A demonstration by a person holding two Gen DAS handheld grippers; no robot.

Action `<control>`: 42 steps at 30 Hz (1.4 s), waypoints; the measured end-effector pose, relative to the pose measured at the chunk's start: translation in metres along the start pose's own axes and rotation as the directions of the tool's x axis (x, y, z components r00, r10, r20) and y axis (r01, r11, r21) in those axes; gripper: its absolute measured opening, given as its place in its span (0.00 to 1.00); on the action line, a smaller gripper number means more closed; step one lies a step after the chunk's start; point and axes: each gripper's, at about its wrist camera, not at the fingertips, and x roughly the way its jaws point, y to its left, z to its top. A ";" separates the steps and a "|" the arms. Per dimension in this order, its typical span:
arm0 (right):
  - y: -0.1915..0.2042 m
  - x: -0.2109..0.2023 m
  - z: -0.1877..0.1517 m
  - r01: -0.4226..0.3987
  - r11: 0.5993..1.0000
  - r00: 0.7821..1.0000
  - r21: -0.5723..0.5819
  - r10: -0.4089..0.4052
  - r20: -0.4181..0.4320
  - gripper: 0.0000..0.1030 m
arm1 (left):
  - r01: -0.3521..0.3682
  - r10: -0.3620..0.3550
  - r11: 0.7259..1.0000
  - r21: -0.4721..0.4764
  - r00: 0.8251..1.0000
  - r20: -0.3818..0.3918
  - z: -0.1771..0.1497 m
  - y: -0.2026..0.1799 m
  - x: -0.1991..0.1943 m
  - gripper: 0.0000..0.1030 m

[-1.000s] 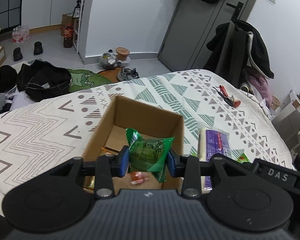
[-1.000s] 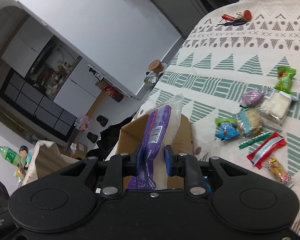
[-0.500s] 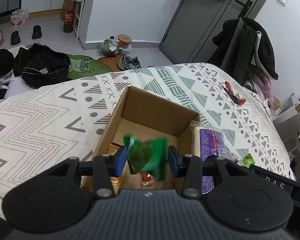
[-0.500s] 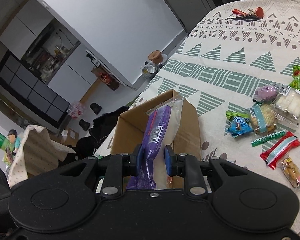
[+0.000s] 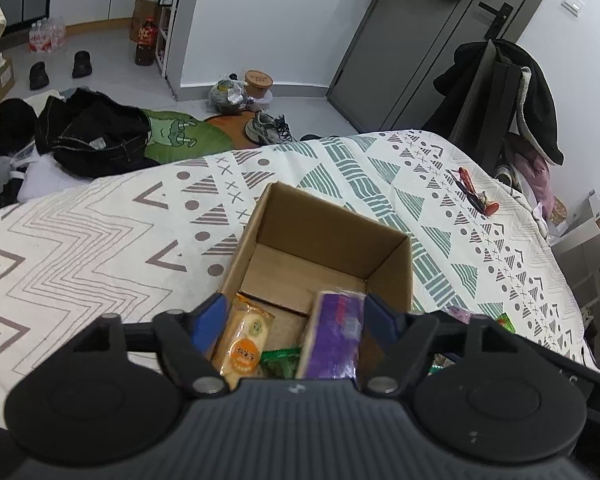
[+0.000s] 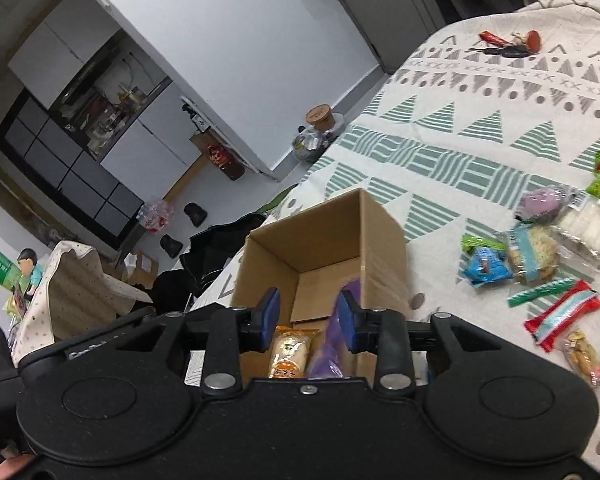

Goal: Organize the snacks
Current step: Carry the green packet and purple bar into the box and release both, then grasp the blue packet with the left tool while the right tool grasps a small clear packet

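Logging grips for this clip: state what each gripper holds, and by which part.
Nothing is held. The left gripper and right gripper have just been opening; green packet and purple packet lie in the cardboard box.

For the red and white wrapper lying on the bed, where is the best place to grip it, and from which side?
Likely across the middle of the red wrapper, from above. It lies flat and slanted on the bed, so turn the claw to pinch its two long edges. The green stick lies close beside it.
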 end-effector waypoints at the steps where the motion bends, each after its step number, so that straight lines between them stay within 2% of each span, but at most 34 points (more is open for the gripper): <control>1: -0.003 -0.001 0.001 0.007 1.000 1.000 0.006 -0.007 -0.002 0.35 | -0.007 0.007 1.000 0.006 1.000 0.004 0.000 -0.003 -0.002 0.78; 8: -0.023 -0.022 0.006 0.034 0.997 0.999 0.070 -0.034 0.005 0.49 | -0.034 0.033 0.998 0.049 0.999 0.021 -0.002 -0.023 -0.013 0.87; 17: -0.046 -0.045 0.010 0.032 0.992 0.999 0.126 -0.034 0.021 0.61 | -0.028 0.024 0.995 0.100 0.999 0.034 -0.012 -0.054 -0.021 0.89; 19: -0.053 -0.050 0.011 0.040 0.989 0.999 0.145 -0.043 0.019 0.70 | -0.027 0.022 0.993 0.113 0.999 0.040 -0.015 -0.061 -0.023 0.90; 25: -0.083 -0.068 0.010 0.075 0.971 0.997 0.226 -0.080 0.013 0.83 | -0.026 0.020 0.989 0.147 0.999 0.042 -0.023 -0.084 -0.024 0.94; 30: -0.108 -0.082 0.008 0.081 0.945 0.995 0.316 -0.094 0.024 0.84 | -0.014 0.011 0.985 0.171 1.000 0.018 -0.033 -0.102 -0.019 0.94; 36: -0.117 -0.091 0.007 0.078 0.944 0.995 0.319 -0.091 0.027 0.83 | 0.019 -0.019 0.983 0.183 1.000 0.000 -0.043 -0.119 -0.019 0.94; 38: -0.123 -0.095 0.006 0.090 0.932 0.993 0.352 -0.109 0.035 0.83 | 0.031 -0.031 0.983 0.181 1.000 0.000 -0.046 -0.123 -0.019 0.94; 42: -0.137 -0.097 0.003 0.129 0.904 0.987 0.408 -0.156 0.033 0.75 | 0.041 -0.042 0.983 0.180 0.999 0.002 -0.053 -0.130 -0.016 0.91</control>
